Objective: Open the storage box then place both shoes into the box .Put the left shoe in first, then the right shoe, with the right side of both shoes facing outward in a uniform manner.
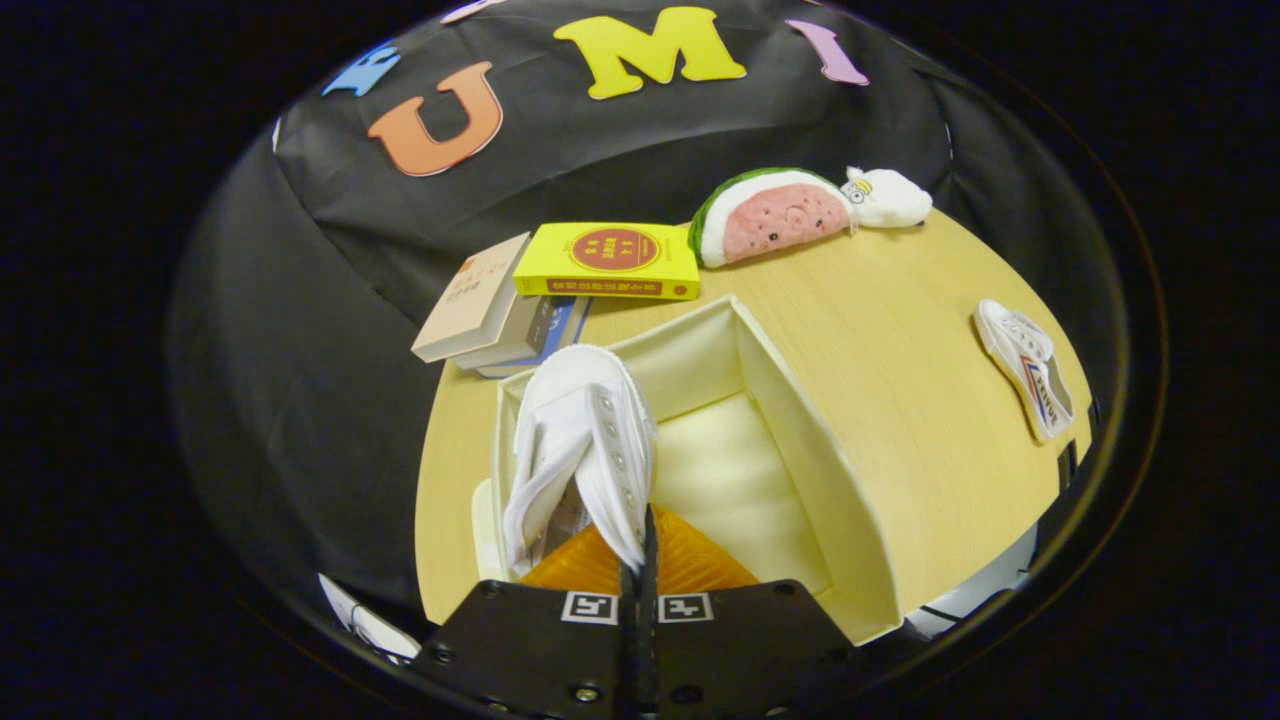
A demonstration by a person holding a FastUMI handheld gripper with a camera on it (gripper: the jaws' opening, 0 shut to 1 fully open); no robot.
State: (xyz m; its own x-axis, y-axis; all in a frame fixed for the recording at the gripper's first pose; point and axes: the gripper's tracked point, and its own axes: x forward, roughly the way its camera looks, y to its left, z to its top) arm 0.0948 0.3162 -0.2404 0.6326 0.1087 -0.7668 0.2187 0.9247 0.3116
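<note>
White shoe (585, 450) clenched in gripper (640, 560), apparently over box (800, 440) left wall; right half open; second shoe (1028, 368) near table (900, 330) edge.

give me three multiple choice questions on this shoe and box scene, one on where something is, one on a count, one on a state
1. Where is the second shoe?
A. inside the storage box
B. on the table, beyond the box's far side wall
C. on top of the books

2. How many books are stacked beyond the box?
A. one
B. three
C. five

3. What is the gripper doing?
A. shut on the white shoe
B. wide open above the table
C. shut on the watermelon plush

Answers:
1. B, it lies flat on the table, apart from the storage box.
2. B, a yellow book sits over two others in the stack.
3. A, the fingers are pinched together on the edge of the white shoe, which is held over the open box.
</note>
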